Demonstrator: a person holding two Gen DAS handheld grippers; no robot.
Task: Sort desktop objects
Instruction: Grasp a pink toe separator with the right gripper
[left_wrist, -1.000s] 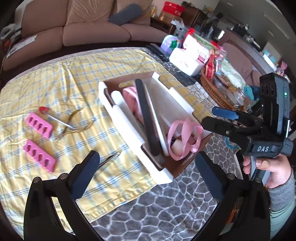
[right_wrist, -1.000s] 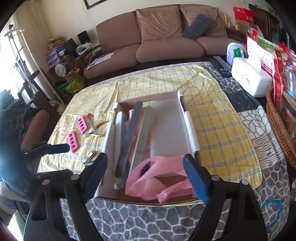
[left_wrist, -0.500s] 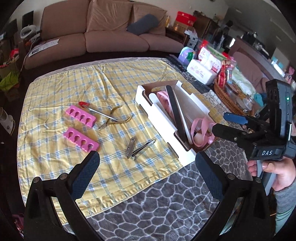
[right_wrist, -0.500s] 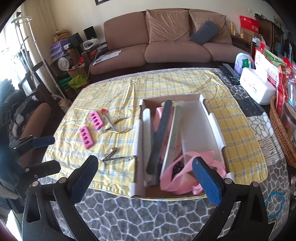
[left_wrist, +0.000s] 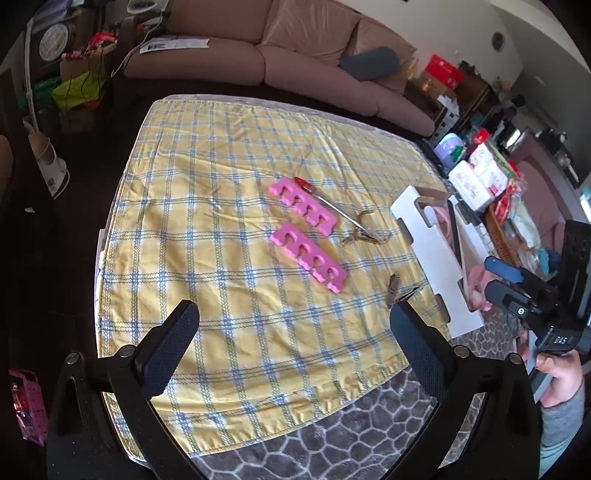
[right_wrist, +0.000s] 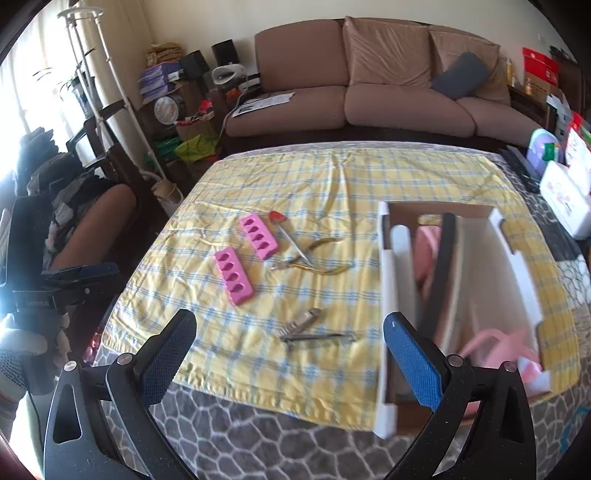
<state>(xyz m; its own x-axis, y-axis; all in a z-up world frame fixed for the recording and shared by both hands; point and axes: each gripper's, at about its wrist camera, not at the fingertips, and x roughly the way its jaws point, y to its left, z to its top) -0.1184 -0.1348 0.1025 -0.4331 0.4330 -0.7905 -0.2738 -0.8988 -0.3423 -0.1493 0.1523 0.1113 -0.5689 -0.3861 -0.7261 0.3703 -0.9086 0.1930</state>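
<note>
Two pink toe separators (left_wrist: 308, 255) (right_wrist: 234, 274) lie on the yellow checked cloth (left_wrist: 221, 229), beside a red-tipped pusher (right_wrist: 286, 230), gold nippers (right_wrist: 314, 258) and metal nail clippers (right_wrist: 304, 326). A white box (right_wrist: 388, 295) at the right holds nail files (right_wrist: 441, 273) and a pink bag (right_wrist: 491, 341). My left gripper (left_wrist: 295, 347) hovers open and empty over the cloth's near edge. Open and empty too, my right gripper (right_wrist: 290, 354) hangs above the clippers, left of the box. In the left wrist view the right gripper (left_wrist: 506, 280) shows by the box (left_wrist: 432, 258).
A grey patterned cover (right_wrist: 295, 443) lies under the cloth at the front. A sofa (right_wrist: 369, 92) stands behind the table. A wicker basket (left_wrist: 498, 236) and packages (left_wrist: 476, 177) crowd the right side. Clutter and a chair (right_wrist: 92, 184) stand at the left.
Both grippers have swung left, away from the box toward the loose tools on the cloth. The right gripper's jaws opened wider.
</note>
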